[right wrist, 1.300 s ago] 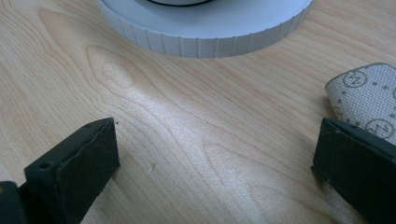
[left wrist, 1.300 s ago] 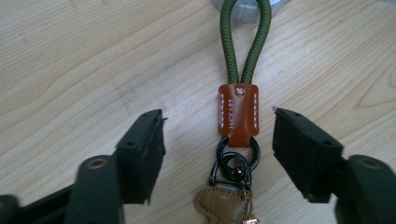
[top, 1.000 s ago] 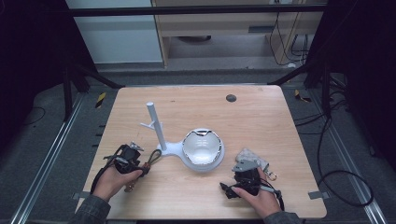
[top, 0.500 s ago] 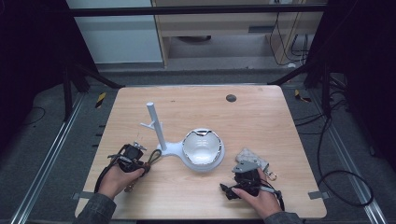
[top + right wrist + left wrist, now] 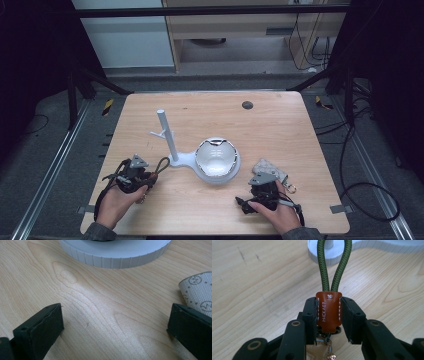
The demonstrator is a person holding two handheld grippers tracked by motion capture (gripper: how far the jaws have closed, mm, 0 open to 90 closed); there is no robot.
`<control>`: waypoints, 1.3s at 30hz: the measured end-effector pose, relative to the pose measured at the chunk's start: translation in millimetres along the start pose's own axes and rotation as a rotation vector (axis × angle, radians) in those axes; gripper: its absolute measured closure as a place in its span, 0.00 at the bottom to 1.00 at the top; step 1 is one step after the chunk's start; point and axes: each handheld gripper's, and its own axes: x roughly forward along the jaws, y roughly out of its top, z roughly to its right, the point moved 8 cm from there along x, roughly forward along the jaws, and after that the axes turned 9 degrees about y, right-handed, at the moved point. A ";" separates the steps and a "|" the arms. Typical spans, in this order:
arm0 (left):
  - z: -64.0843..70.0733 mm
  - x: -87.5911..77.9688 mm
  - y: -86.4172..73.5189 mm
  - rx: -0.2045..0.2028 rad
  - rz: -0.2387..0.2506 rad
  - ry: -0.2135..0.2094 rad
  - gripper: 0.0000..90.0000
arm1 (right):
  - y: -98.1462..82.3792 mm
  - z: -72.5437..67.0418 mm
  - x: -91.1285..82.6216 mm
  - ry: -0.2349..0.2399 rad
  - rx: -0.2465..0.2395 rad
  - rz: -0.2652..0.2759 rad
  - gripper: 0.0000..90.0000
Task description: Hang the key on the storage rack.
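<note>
Left tool (image 5: 329,315): jaws have just been closing and now stand clamped on the brown leather tab (image 5: 328,311) of a keychain, one pad against each stitched edge. The green cord loop (image 5: 334,263) rises out of the tab's top end and runs toward the round foot of the white stand (image 5: 332,251); the loop's far end lies at that foot, contact not resolvable. Small metal fittings hang below the tab, between the jaws, too blurred to identify.

High view: left tool (image 5: 134,175) sits at the near-left part of the worktop (image 5: 280,125), held in the person's left hand (image 5: 116,205), with the cord loop (image 5: 161,166) pointing toward the stand. The stand (image 5: 167,135) is an upright white post with a short side peg, joined at its base to a shallow white dish (image 5: 216,159) near the middle of the worktop.

Right tool (image 5: 264,192): held in the right hand at the near-right of the worktop, jaws spread wide with nothing but bare wood between them. A patterned white cloth pouch (image 5: 198,290) lies just beside its right jaw. The ribbed rim of the dish (image 5: 117,261) lies ahead of it, apart from both jaws.

A small dark round spot (image 5: 247,105) sits at the far side of the worktop.
</note>
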 end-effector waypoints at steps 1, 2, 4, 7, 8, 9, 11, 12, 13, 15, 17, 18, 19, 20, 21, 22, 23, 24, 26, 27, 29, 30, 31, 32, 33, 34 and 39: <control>-0.3 -2.7 0.0 -0.001 0.020 0.008 0.73 | 0.0 0.0 0.0 0.000 0.000 0.000 0.00; -0.2 -4.5 0.1 -0.007 0.036 0.013 0.73 | 0.0 0.0 0.0 -0.001 0.001 0.000 0.00; 0.2 -10.0 0.6 -0.023 0.082 0.019 0.73 | 0.0 0.0 0.0 -0.001 0.001 0.000 0.00; 2.1 -16.1 1.9 -0.029 0.130 0.026 0.73 | 0.0 0.0 0.0 -0.001 0.001 0.000 0.00; 2.7 -18.2 2.8 -0.028 0.143 0.026 0.73 | 0.0 0.0 0.0 -0.001 0.001 0.000 0.00; 3.3 -20.4 3.8 -0.029 0.156 0.028 0.73 | 0.0 -0.1 0.0 -0.001 0.001 0.000 0.00; 4.2 -22.6 5.3 -0.032 0.173 0.029 0.73 | 0.0 0.0 0.0 -0.001 0.001 0.000 0.00; 5.3 -26.1 7.8 -0.036 0.196 0.033 0.73 | 0.0 0.0 0.0 -0.001 0.001 0.000 0.00; 5.9 -28.4 9.7 -0.040 0.212 0.034 0.73 | 0.0 0.0 0.1 -0.001 0.001 0.000 0.00; 7.8 -32.2 13.1 -0.050 0.240 0.037 0.73 | 0.4 0.4 0.4 -0.005 0.006 0.001 0.00; 9.6 -34.9 16.4 -0.054 0.265 0.042 0.73 | 1.5 2.3 1.2 -0.011 0.007 0.003 0.00; 10.3 -35.6 17.2 -0.059 0.270 0.043 0.73 | 2.0 3.2 1.6 -0.011 0.012 0.002 0.00; 10.7 -36.4 18.6 -0.060 0.279 0.046 0.73 | 2.3 4.3 1.6 -0.013 0.010 0.000 0.00; 11.6 -36.5 19.6 -0.065 0.285 0.047 0.73 | 2.9 5.5 2.1 -0.013 0.014 0.003 0.00; 11.9 -36.9 20.3 -0.065 0.289 0.050 0.73 | 2.9 6.3 2.1 -0.014 0.015 0.002 0.00; 12.3 -37.2 21.0 -0.069 0.295 0.052 0.73 | 3.2 6.5 2.4 -0.013 0.014 0.005 0.00; 12.7 -37.5 21.8 -0.070 0.301 0.053 0.73 | 3.1 6.6 2.4 -0.013 0.014 0.005 0.00; 13.3 -38.2 22.4 -0.075 0.305 0.053 0.73 | 3.1 6.6 2.4 -0.012 0.014 0.005 0.00; 14.9 -40.0 24.0 -0.078 0.319 0.055 0.73 | 3.0 6.9 2.3 -0.013 0.012 0.004 0.00; 15.6 -41.0 24.8 -0.079 0.327 0.058 0.73 | 3.0 6.8 2.3 -0.013 0.012 0.004 0.00; 16.6 -42.9 25.7 -0.082 0.338 0.059 0.73 | 3.0 6.9 2.3 -0.014 0.012 0.004 0.00; 16.7 -43.7 25.9 -0.080 0.342 0.059 0.73 | 2.9 6.9 2.3 -0.014 0.012 0.004 0.00; 17.3 -45.0 25.9 -0.081 0.345 0.060 0.73 | 2.9 6.9 2.2 -0.015 0.012 0.004 0.00; 17.6 -45.6 25.9 -0.082 0.347 0.060 0.73 | 2.9 6.8 2.2 -0.015 0.013 0.004 0.00; 17.8 -46.5 26.1 -0.083 0.352 0.061 0.73 | 2.8 6.9 2.2 -0.015 0.012 0.004 0.00; 18.1 -47.4 26.2 -0.087 0.356 0.061 0.73 | 2.8 6.9 2.2 -0.015 0.012 0.004 0.00; 17.8 -51.9 27.6 -0.100 0.378 0.065 0.73 | 2.7 6.9 1.8 -0.016 0.013 0.002 0.00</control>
